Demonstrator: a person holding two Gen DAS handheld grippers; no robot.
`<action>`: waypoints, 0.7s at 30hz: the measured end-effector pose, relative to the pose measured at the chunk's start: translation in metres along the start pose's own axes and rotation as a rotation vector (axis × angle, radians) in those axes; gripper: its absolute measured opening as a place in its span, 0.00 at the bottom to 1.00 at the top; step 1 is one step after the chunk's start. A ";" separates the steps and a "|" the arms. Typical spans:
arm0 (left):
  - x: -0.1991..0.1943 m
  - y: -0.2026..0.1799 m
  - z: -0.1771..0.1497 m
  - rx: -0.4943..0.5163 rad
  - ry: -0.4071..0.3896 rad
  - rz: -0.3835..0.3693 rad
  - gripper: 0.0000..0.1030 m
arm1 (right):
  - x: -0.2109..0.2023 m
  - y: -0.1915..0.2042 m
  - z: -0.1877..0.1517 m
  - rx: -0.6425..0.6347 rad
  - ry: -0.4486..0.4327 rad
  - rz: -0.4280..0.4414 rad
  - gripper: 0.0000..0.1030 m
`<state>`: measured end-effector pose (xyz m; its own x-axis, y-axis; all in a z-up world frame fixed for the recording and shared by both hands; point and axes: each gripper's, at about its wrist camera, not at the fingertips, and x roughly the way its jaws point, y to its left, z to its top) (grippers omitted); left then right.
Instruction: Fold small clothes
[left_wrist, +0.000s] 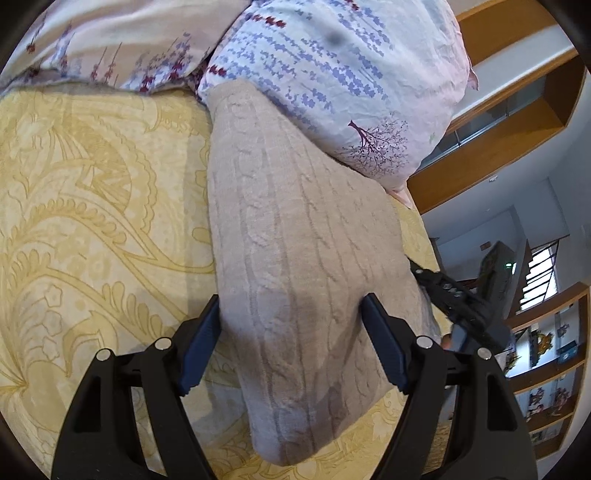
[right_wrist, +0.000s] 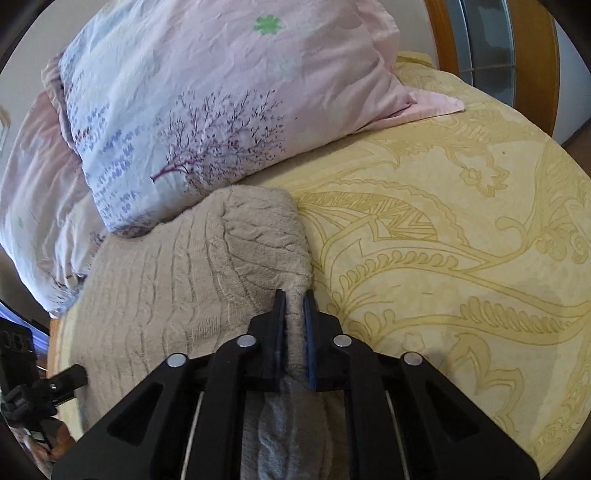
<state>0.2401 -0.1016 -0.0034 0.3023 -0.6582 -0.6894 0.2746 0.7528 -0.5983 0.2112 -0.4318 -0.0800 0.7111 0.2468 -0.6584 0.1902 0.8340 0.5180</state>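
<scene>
A beige cable-knit garment (left_wrist: 295, 258) lies on the yellow patterned bedspread (left_wrist: 92, 221), its far end touching the pillow. My left gripper (left_wrist: 291, 306) is open, its jaws standing either side of the garment's near part, just above it. In the right wrist view the same garment (right_wrist: 166, 280) has its right edge folded over. My right gripper (right_wrist: 294, 295) is shut on that folded edge, with knit fabric pinched between the fingers and bunched back under the gripper. The right gripper (left_wrist: 454, 295) shows in the left wrist view at the garment's right edge; the left gripper shows at the right wrist view's left edge.
A floral pink-and-blue pillow (right_wrist: 221, 103) lies at the head of the bed, against the garment's far end. A wooden headboard (right_wrist: 436, 33) stands behind it. Shelves with small items (left_wrist: 546, 369) and a window are at the right. The bedspread (right_wrist: 461, 258) stretches to the right.
</scene>
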 end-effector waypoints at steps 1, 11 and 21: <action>-0.001 -0.001 0.001 0.010 -0.005 0.010 0.75 | -0.006 -0.003 0.001 0.026 -0.002 0.022 0.21; 0.004 -0.026 0.013 0.175 -0.027 0.155 0.82 | -0.007 -0.024 0.013 0.197 0.092 0.181 0.64; 0.017 -0.031 0.020 0.198 -0.006 0.175 0.86 | 0.009 -0.028 0.007 0.213 0.160 0.227 0.65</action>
<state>0.2549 -0.1360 0.0112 0.3662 -0.5189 -0.7724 0.3907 0.8391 -0.3785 0.2175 -0.4564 -0.0967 0.6399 0.5024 -0.5814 0.1879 0.6313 0.7524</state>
